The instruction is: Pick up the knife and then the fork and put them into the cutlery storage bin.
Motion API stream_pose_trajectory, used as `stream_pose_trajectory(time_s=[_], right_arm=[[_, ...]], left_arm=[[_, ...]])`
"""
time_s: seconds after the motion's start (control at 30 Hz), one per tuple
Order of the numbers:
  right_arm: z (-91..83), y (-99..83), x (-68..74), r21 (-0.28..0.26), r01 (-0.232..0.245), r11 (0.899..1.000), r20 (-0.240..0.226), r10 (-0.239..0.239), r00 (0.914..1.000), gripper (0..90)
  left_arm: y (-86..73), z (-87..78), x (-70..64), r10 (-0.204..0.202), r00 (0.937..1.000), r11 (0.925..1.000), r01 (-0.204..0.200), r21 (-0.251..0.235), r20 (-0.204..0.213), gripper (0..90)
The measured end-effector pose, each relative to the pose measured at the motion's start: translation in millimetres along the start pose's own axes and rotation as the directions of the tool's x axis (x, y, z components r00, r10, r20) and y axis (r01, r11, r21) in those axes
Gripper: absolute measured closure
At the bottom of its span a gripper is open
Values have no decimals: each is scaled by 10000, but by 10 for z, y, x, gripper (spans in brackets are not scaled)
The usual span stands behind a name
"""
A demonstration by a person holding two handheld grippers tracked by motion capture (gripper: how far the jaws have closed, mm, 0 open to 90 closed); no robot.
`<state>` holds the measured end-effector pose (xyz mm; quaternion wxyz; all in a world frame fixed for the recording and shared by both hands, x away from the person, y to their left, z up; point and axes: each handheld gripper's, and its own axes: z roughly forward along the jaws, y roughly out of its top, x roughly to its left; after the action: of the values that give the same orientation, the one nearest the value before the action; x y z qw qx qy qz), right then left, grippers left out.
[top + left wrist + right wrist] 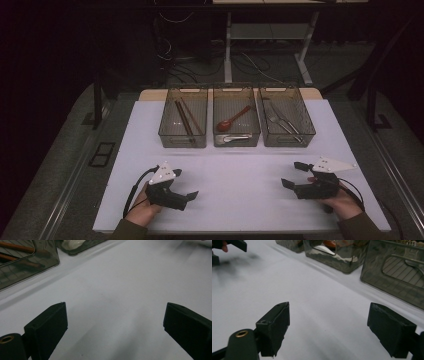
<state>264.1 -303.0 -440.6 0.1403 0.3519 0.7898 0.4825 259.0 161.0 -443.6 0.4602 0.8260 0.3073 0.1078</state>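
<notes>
White tabletop near edge: my left gripper and right gripper gape wide, empty; I'd approach the smoky plastic bins level.

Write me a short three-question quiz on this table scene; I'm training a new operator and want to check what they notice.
1. True or false: the left tongs grip a chopstick.
2. Which bin holds the red spoon? A) left bin B) middle bin C) right bin
3. Fill in: the brown chopsticks lie in the ____ bin.

Key
1. False: both the left and the right tongs are open and hold nothing, over the white table.
2. B; a pale spoon lies there too.
3. Left. The metal forks lie in the right bin.
</notes>
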Motion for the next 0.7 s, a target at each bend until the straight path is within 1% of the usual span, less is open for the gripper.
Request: stream_pose_trajectory(time_s=[0.1, 0.23, 0.27, 0.37, 0.43, 0.53, 0.7], right_arm=[[-4, -23, 35, 0, 14, 10000, -79, -14, 10000, 180], [-18, -62, 65, -44, -113, 9999, -193, 112, 9998, 180], [-22, -75, 68, -20, -52, 10000, -234, 52, 9997, 180], [-39, -100, 72, 4, -77, 10000, -308, 77, 9995, 179], [-46, -116, 70, -21, -171, 9999, -338, 170, 9993, 180], [-39, -128, 77, 62, -80, 9999, -382, 82, 9992, 179], [-27, -104, 116, -53, 53, 10000, -532, -56, 9986, 173]], left_arm=[[2, 1, -3, 24, 10000, 10000, -24, -23, 15, 43], [3, -1, -14, 101, 9999, 9999, -101, -37, 73, 43], [2, -1, -15, 107, 9999, 9999, -106, -48, 93, 44], [1, 2, -17, 174, 9998, 9998, -174, 9, 126, 44], [1, 3, -23, 197, 9997, 9998, -197, -2, 157, 44], [0, 5, -24, 204, 9996, 9998, -203, -19, 190, 44], [-6, 10, -27, 258, 9993, 9997, -259, 32, 269, 44]])
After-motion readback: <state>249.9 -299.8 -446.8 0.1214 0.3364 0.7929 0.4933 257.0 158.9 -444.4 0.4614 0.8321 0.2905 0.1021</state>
